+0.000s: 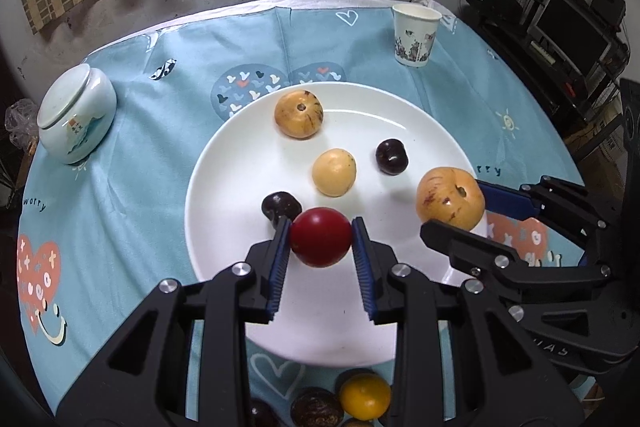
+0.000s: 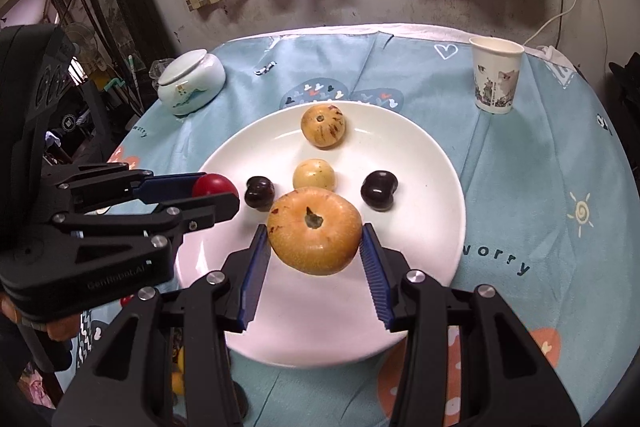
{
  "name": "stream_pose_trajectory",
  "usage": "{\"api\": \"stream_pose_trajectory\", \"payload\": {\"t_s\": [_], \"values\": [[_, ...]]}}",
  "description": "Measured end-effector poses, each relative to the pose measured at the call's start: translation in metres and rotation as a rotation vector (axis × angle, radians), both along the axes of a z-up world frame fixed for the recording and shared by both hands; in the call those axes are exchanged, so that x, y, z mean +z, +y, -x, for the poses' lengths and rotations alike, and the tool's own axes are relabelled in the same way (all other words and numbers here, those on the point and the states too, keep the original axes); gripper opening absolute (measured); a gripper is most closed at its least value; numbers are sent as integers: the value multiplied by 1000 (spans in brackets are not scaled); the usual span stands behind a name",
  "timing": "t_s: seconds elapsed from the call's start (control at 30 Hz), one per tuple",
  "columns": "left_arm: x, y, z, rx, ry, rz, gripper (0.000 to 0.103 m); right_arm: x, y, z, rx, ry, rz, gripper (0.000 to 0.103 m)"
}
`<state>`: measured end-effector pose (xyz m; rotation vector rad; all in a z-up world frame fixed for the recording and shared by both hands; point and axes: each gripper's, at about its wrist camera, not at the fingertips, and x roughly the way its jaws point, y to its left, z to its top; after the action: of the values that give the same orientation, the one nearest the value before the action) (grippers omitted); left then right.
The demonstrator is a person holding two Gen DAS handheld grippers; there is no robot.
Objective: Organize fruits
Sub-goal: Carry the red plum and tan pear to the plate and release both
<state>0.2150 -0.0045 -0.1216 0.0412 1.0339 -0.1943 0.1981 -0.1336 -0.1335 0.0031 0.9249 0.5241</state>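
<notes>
Red tomato (image 1: 321, 242) pinched in the left gripper (image 1: 321, 241), speckled yellow fruit (image 2: 314, 231) pinched in the right gripper (image 2: 315, 235); both hang just above the white plate (image 1: 224, 163), near side.

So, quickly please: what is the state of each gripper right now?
Left gripper: closed on the red fruit, above the white plate.
Right gripper: closed on the large yellow-orange fruit, above the same plate.
</notes>
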Motion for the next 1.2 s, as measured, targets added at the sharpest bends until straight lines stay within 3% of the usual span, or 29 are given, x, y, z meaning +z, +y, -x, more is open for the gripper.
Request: {"api": "stream_pose_trajectory", "payload": {"t_s": [0.1,0.5,0.6,0.63,0.73,1.03,1.2], "values": [[-8,-5,-8,3,2,-37,31,-7,-1,-11,-26,18,-6,46],[-19,-3,-18,20,17,-63,31,-21,3,-26,-25,48,40,46],[-17,-3,-16,26,11,-68,32,-20,4,-25,-32,49,72,52],[-16,-3,-15,26,11,-67,32,-16,3,-24,-38,41,70,64],[-7,1,-12,44,-12,-71,46,-5,0,-19,-45,4,70,65],[26,0,12,39,-71,-69,58,23,-8,17,-36,-34,89,65],[47,2,38,52,-106,-73,74,30,-18,54,-45,-37,88,65]]}}
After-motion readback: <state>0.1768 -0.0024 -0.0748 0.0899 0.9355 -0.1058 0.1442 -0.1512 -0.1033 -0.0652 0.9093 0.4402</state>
